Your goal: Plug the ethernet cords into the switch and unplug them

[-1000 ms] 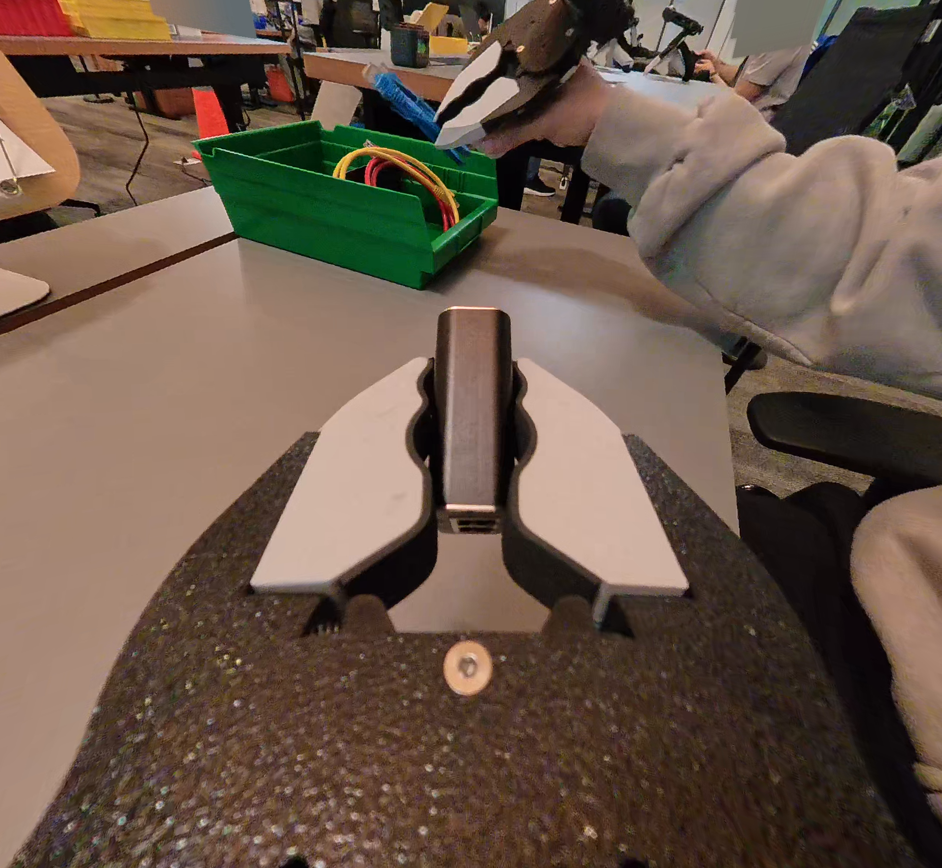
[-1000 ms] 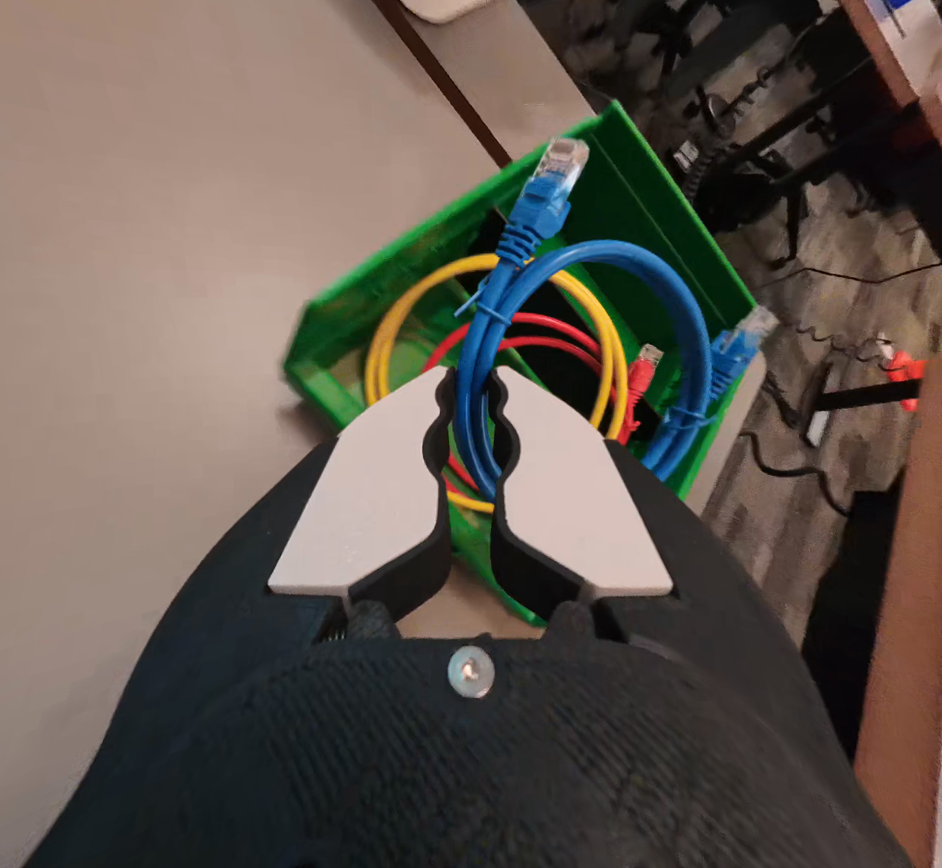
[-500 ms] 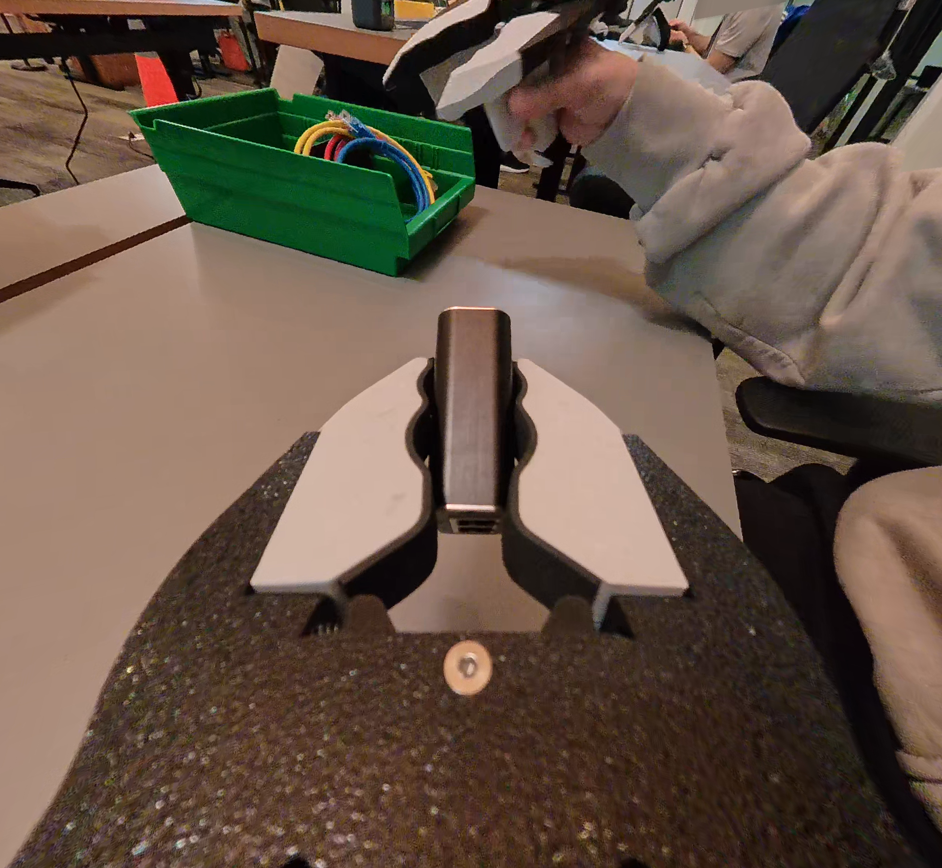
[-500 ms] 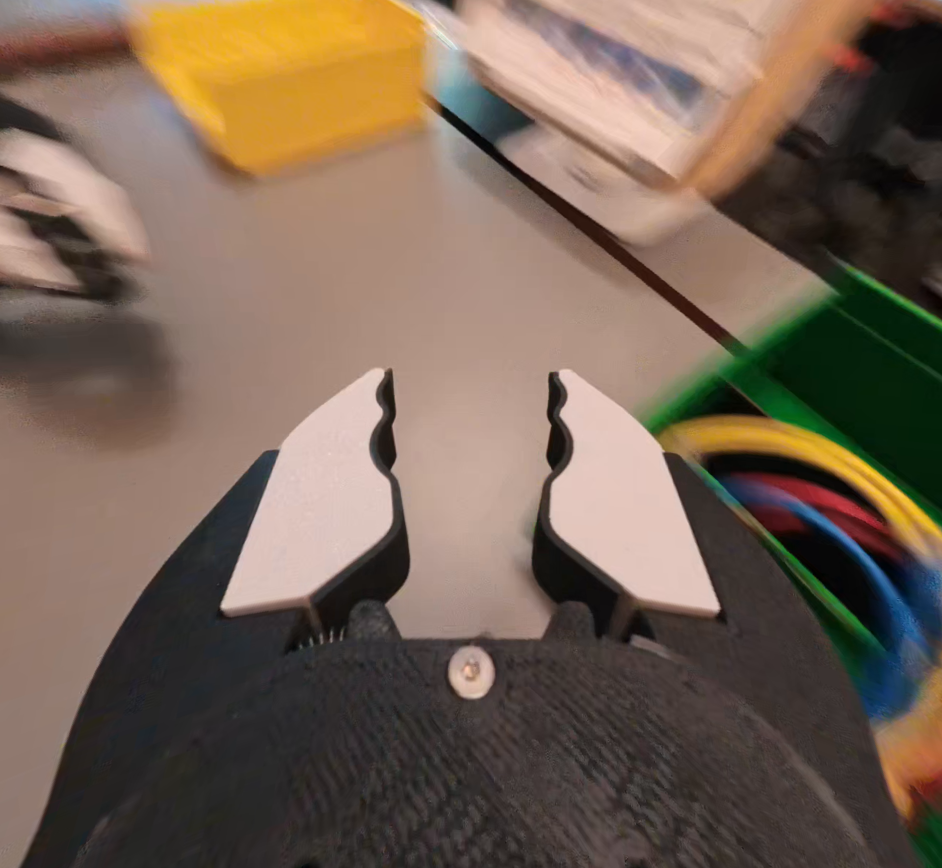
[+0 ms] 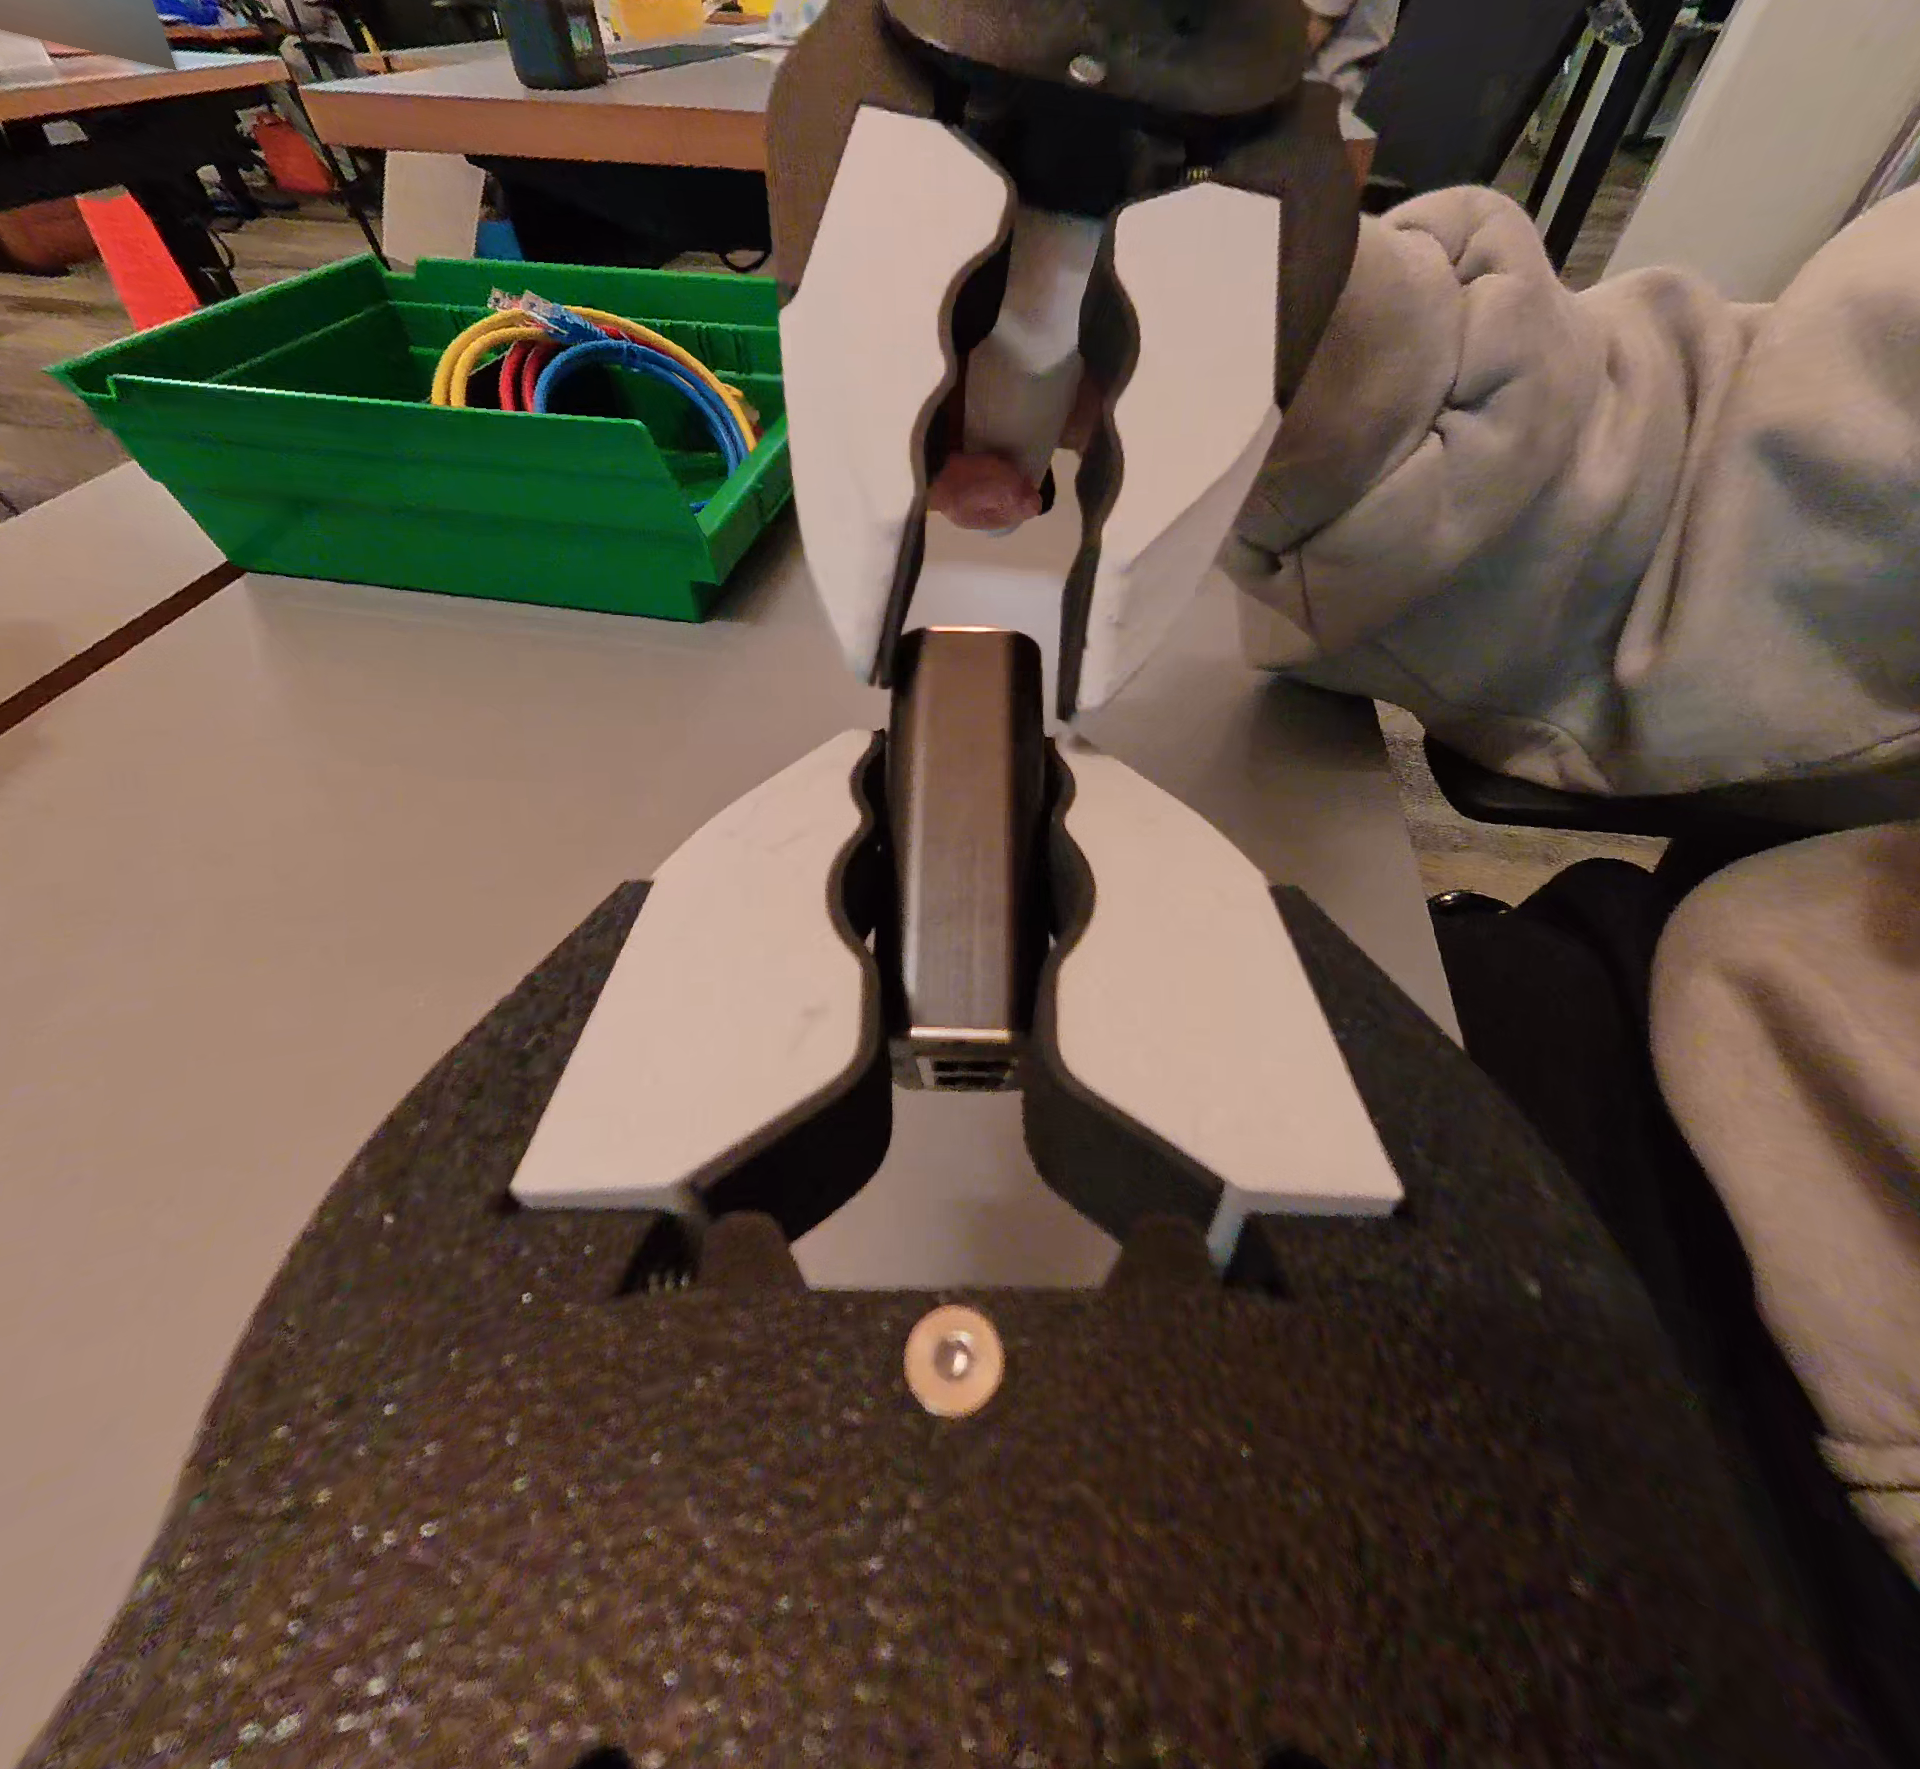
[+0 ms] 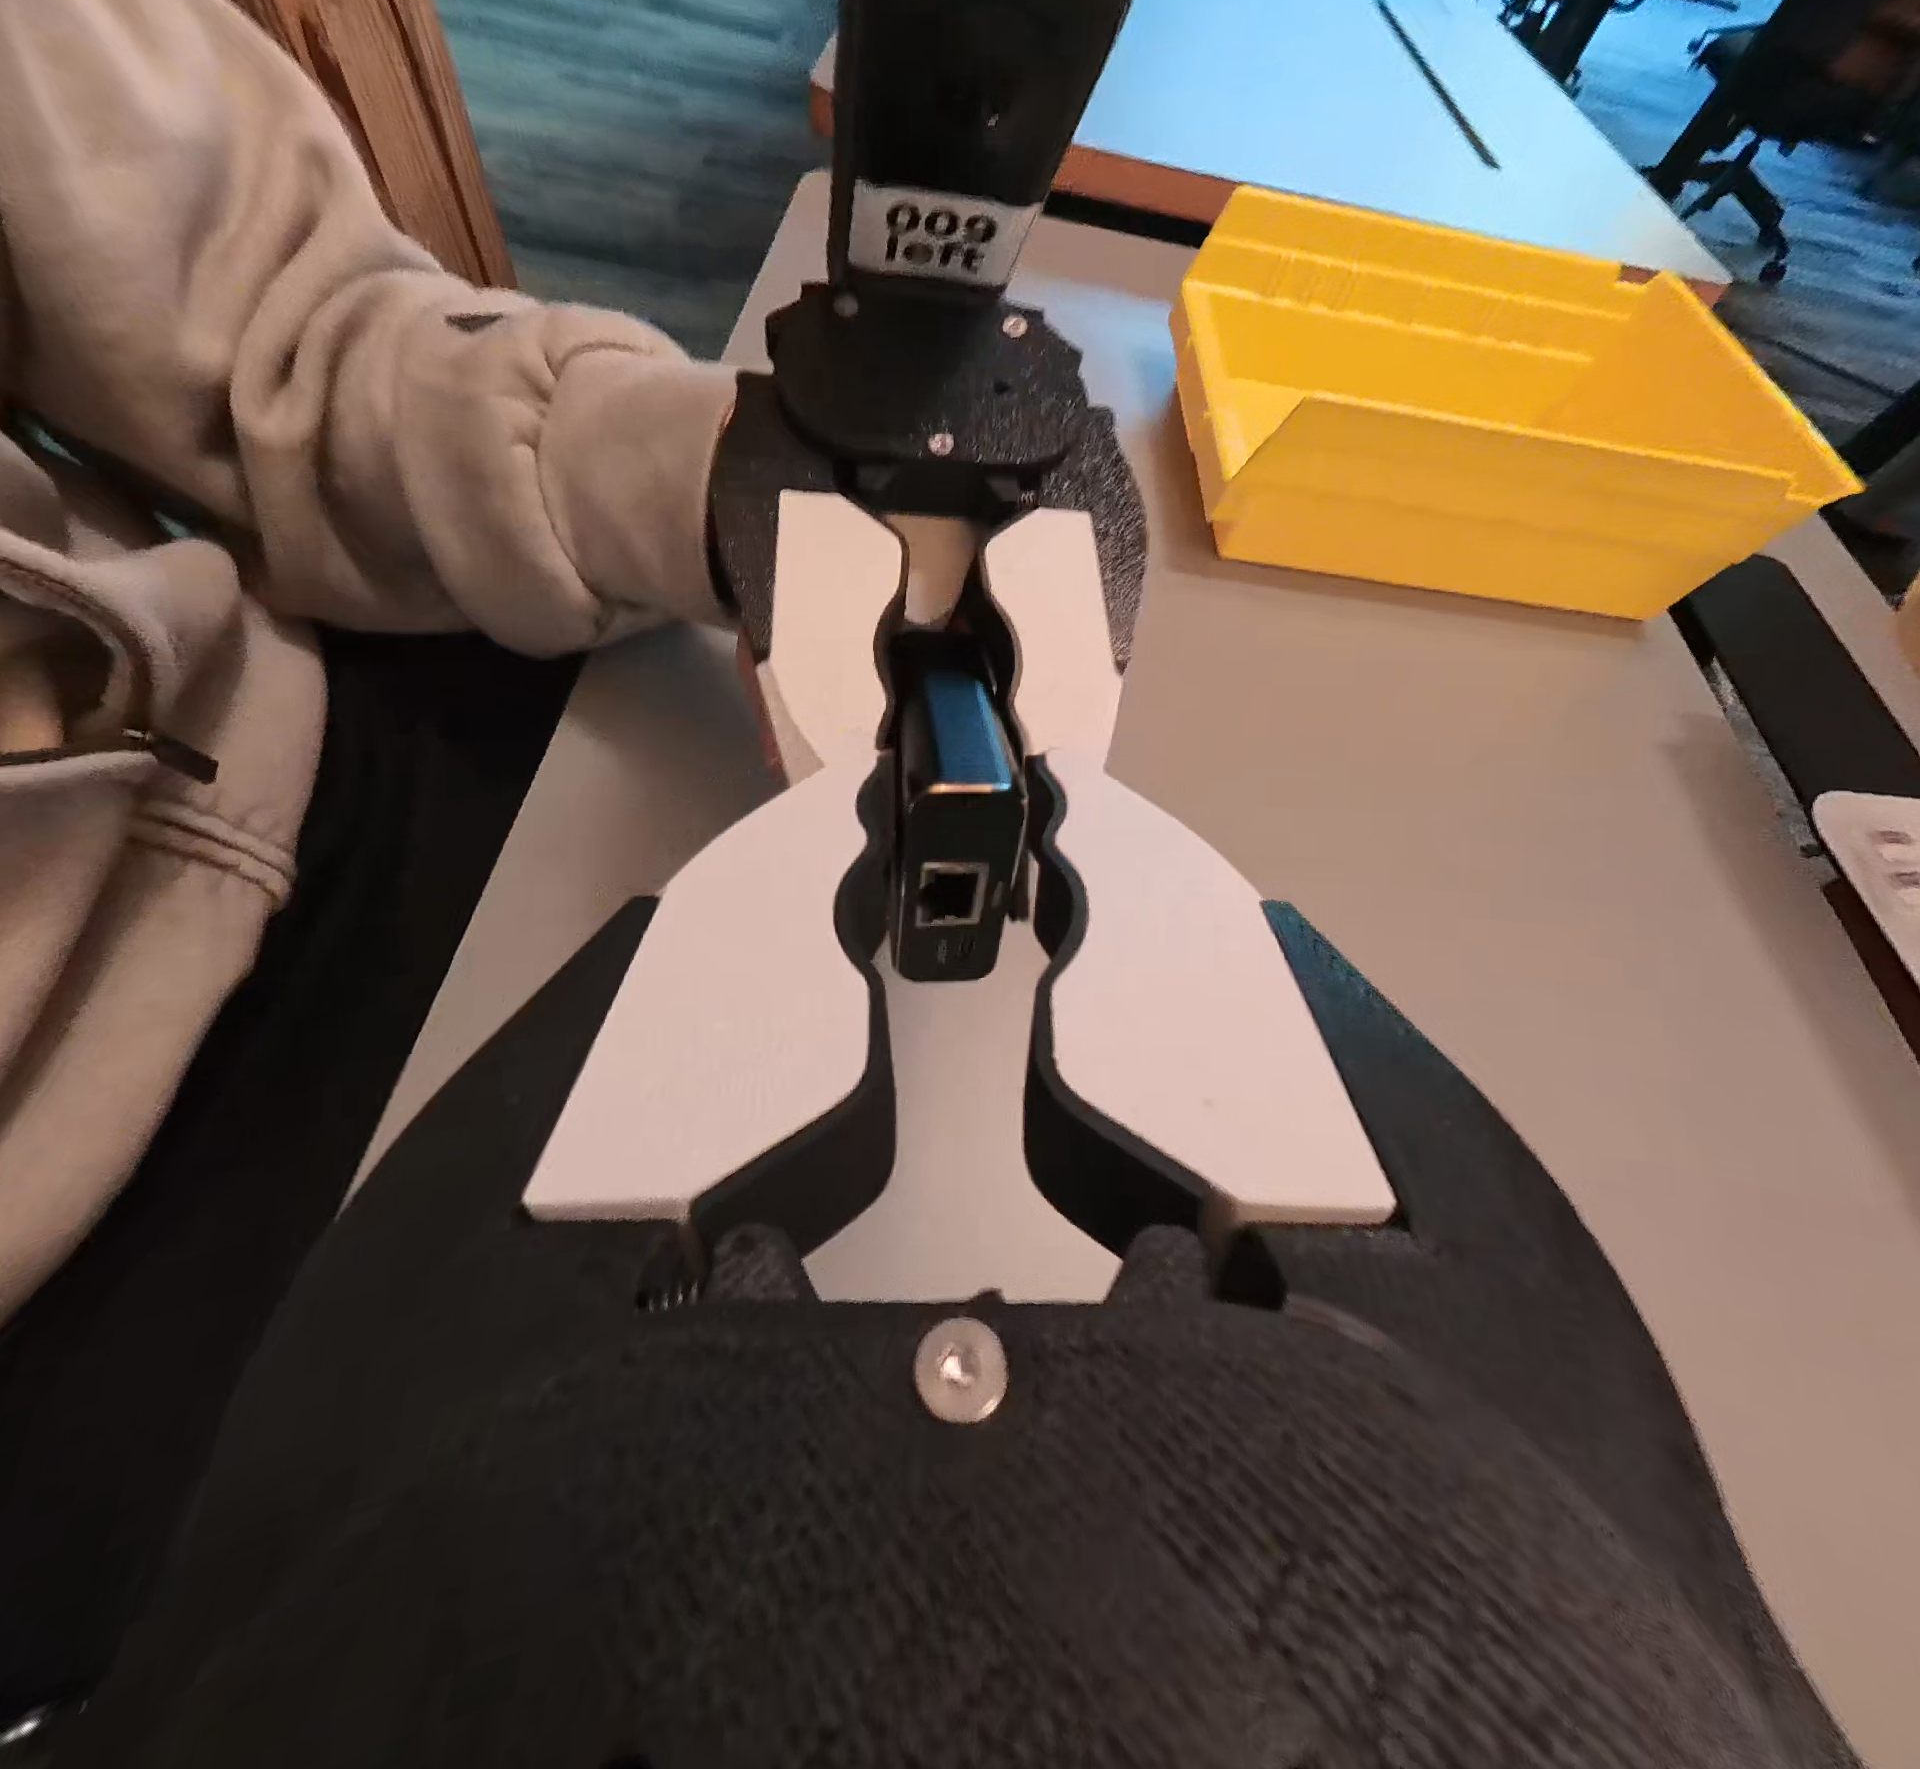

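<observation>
My left gripper is shut on a small dark switch and holds it level above the grey table. My right gripper faces it, open, with one fingertip on each side of the switch's far end. In the right wrist view the switch shows its single port toward the camera, between my right gripper's open fingers, with the left gripper behind it. The yellow, red and blue ethernet cords lie coiled in a green bin.
The green bin stands at the table's far left. An empty yellow bin stands on the table's other side. A person's grey sleeve and a black chair armrest are at the right. Other desks stand behind. The grippers are tip to tip, or close to it.
My right gripper let go of the blue cord, which now lies in the green bin, opened, and swung over to the far end of the switch. The left gripper kept its hold.
</observation>
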